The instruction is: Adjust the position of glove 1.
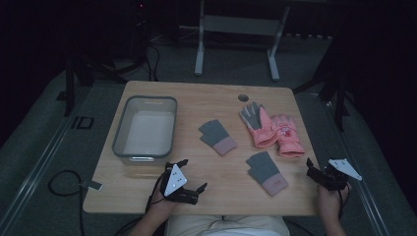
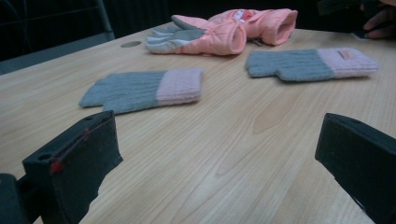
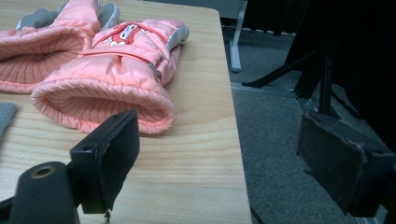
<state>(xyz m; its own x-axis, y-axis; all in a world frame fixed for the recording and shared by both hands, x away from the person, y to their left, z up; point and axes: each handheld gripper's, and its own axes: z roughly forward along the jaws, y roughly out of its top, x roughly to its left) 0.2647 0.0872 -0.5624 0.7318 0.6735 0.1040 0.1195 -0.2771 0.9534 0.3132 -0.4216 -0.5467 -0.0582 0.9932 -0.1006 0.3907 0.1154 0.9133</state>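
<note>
Two grey knitted mittens with pink cuffs lie flat on the wooden table, one mid-table and one nearer the front. A pair of padded pink gloves lies behind them, and the cuff of the patched glove faces my right gripper. At the front edge my left gripper is open, low over bare wood, with nothing between its jaws. Over the table's right front corner my right gripper is also open and holds nothing.
A grey, empty plastic bin stands at the table's left. There is a round cable hole near the far edge. The table's right edge drops to grey carpet. A white frame's legs stand beyond the table.
</note>
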